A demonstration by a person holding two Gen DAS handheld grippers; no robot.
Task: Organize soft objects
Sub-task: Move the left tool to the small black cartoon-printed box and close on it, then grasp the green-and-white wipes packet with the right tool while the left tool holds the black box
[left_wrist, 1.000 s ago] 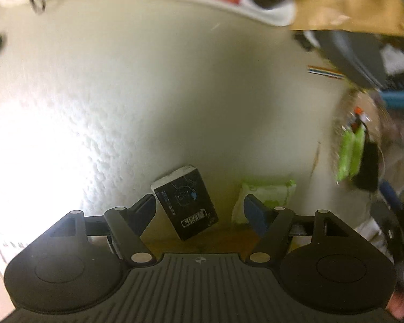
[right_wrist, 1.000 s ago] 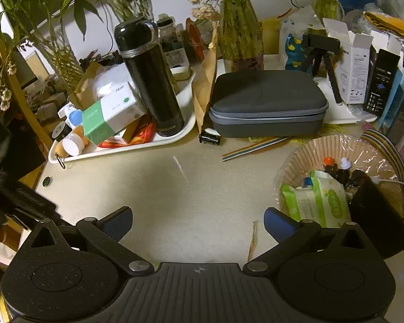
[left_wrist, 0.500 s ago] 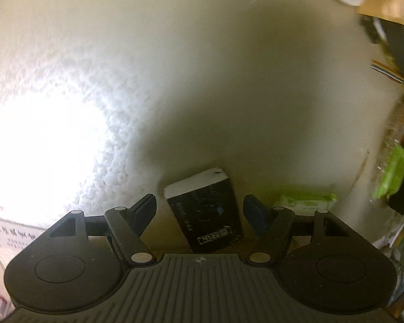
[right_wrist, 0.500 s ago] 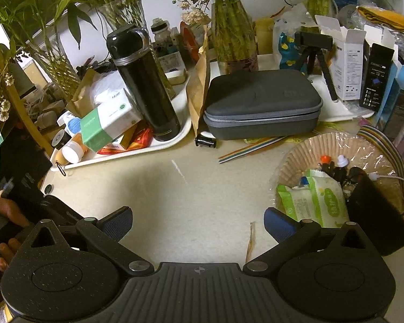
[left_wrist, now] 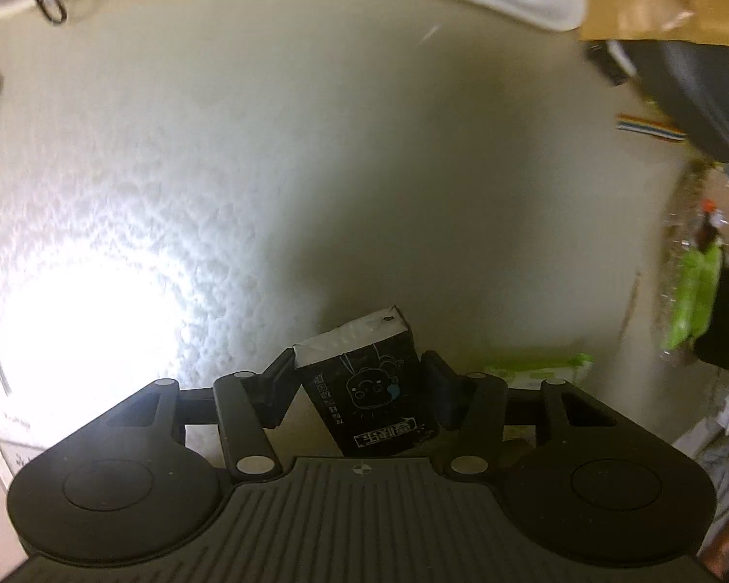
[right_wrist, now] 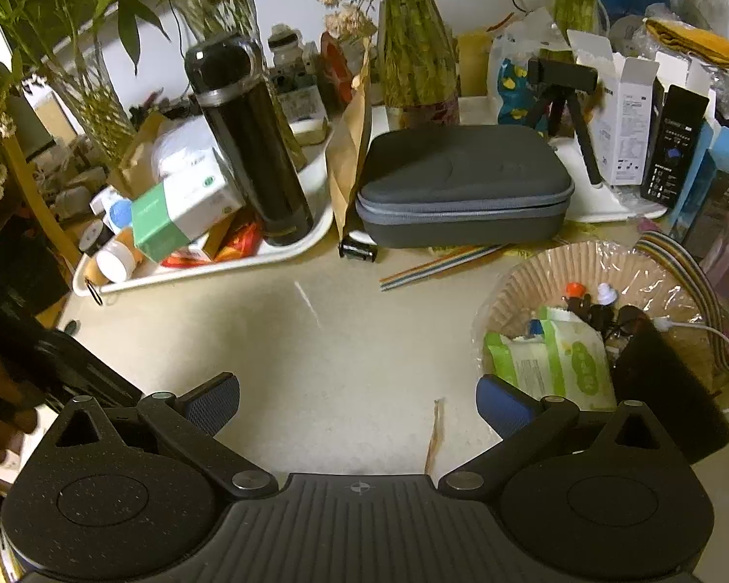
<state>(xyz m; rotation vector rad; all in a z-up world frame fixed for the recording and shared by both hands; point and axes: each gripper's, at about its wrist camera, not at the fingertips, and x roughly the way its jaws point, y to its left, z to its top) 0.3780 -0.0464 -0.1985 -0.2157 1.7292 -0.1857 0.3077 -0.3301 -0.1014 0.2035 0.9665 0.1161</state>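
1. Beige textured tabletop [left_wrist: 345, 155]: your landmark. It fills the left wrist view, w/ a strong glare patch on its left part.
2. Round basket lined w/ pleated brown paper [right_wrist: 578, 267]: sits on the tabletop's right side. It holds a green-and-white soft wipes pack [right_wrist: 559, 364] plus small bottles, so it's probably your drop spot.
3. Right gripper [right_wrist: 357, 401]: fingers spread wide, nothing between them, over bare tabletop just beside the basket.
4. Left gripper [left_wrist: 359, 391]: half a sec ago its fingers stood wide either side of the pack; now they've closed in.
5. Small black soft tissue pack w/ white top edge & cartoon print [left_wrist: 369, 388]: at the tabletop's near edge, pinched between both left pads, tilted. Whether it's lifted off, can't tell.
6. Meaning: grab looks done. Next you'd carry it towards the basket. A 2nd green pack [left_wrist: 534, 369] lies just beside the tissue pack.
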